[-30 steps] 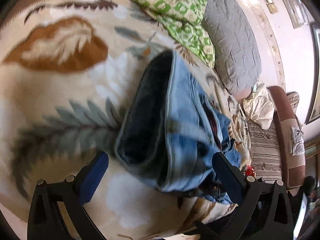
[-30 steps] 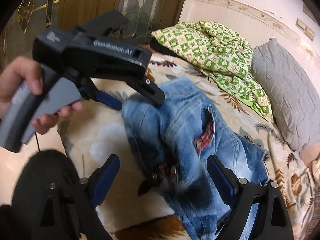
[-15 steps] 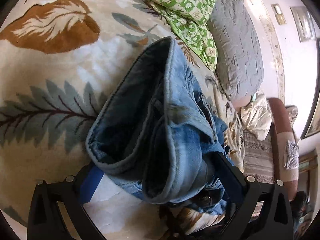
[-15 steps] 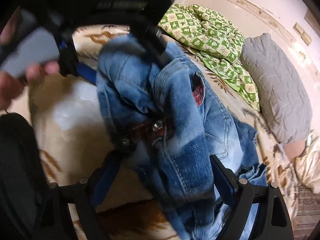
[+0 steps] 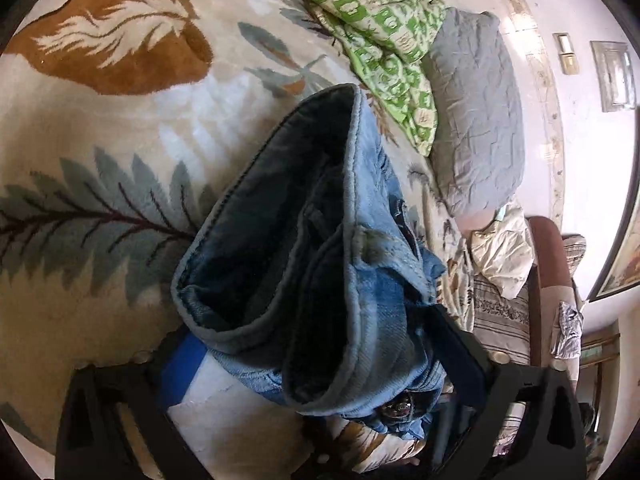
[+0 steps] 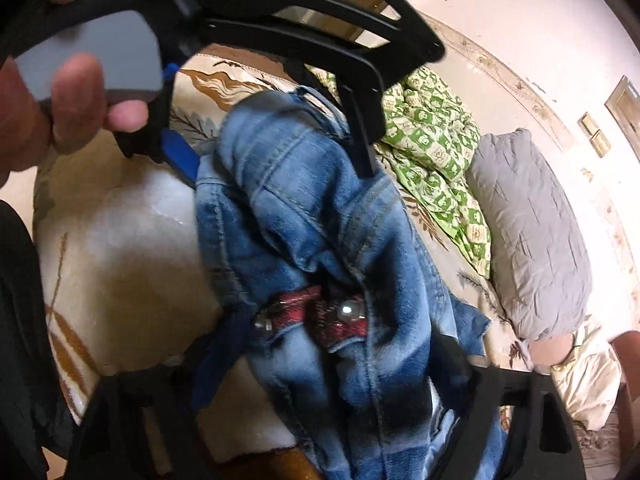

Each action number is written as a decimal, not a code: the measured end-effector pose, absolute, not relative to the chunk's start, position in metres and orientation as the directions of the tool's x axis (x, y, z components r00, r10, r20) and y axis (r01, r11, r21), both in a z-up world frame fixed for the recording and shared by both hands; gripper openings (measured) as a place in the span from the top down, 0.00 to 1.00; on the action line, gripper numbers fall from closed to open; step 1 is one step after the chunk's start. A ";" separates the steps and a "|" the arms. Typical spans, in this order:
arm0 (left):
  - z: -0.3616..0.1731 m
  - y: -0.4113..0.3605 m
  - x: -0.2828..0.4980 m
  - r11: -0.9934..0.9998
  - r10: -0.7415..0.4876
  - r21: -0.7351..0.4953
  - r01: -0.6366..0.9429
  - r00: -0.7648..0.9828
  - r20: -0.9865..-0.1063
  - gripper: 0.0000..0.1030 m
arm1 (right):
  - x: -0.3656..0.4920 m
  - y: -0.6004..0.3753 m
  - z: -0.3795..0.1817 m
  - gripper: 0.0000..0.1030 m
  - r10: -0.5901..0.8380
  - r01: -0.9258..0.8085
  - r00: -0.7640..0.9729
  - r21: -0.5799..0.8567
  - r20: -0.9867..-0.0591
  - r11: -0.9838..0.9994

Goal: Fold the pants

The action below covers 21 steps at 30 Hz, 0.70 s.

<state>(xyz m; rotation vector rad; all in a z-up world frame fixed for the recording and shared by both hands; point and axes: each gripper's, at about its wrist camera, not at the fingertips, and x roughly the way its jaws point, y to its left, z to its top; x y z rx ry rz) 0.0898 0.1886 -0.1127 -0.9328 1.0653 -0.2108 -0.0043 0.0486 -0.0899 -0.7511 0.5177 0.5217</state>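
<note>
Blue jeans (image 5: 320,240) lie bunched on the bed, waistband toward me, dark inside showing. My left gripper (image 5: 320,364) is closing on the waistband folds, which fill the gap and touch both fingers. In the right wrist view the jeans (image 6: 304,208) show a red plaid lining and metal buttons (image 6: 332,316) at the fly. My right gripper (image 6: 332,364) is closing around that bunched front, with denim against both fingers. The left gripper (image 6: 276,160) shows there too, held by a hand (image 6: 68,108), its fingers on either side of the upper waistband.
The bed carries a cream blanket with leaf patterns (image 5: 100,160). A green checked quilt (image 5: 380,28) and a grey pillow (image 5: 476,120) lie beyond the jeans by the wall. A brown chair (image 5: 552,260) with cloths stands at the right.
Both grippers have moved in onto the jeans and their jaws have narrowed. The waistband, earlier ahead of the open fingers, now fills both gaps. The right gripper has sunk toward the fly.
</note>
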 end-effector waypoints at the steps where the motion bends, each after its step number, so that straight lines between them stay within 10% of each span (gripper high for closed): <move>1: -0.113 0.188 0.089 0.633 -0.555 -0.726 -0.269 0.495 -0.668 0.48 | -0.005 0.050 -0.091 0.43 0.255 -0.612 0.748 -0.489 -0.612 0.621; 3: -0.114 0.188 0.086 0.670 -0.535 -0.695 -0.261 0.479 -0.696 0.64 | -0.005 0.050 -0.091 0.51 0.258 -0.609 0.745 -0.468 -0.616 0.640; 13: -0.045 0.147 0.075 0.780 -0.508 -0.626 -0.012 0.573 -0.644 0.69 | 0.004 0.012 -0.068 0.59 0.344 -0.547 0.739 -0.218 -0.579 0.808; 21: 0.016 0.052 0.066 0.790 -0.600 -0.532 0.304 0.559 -0.572 0.69 | -0.009 -0.080 -0.047 0.60 0.438 -0.363 0.767 0.246 -0.469 0.899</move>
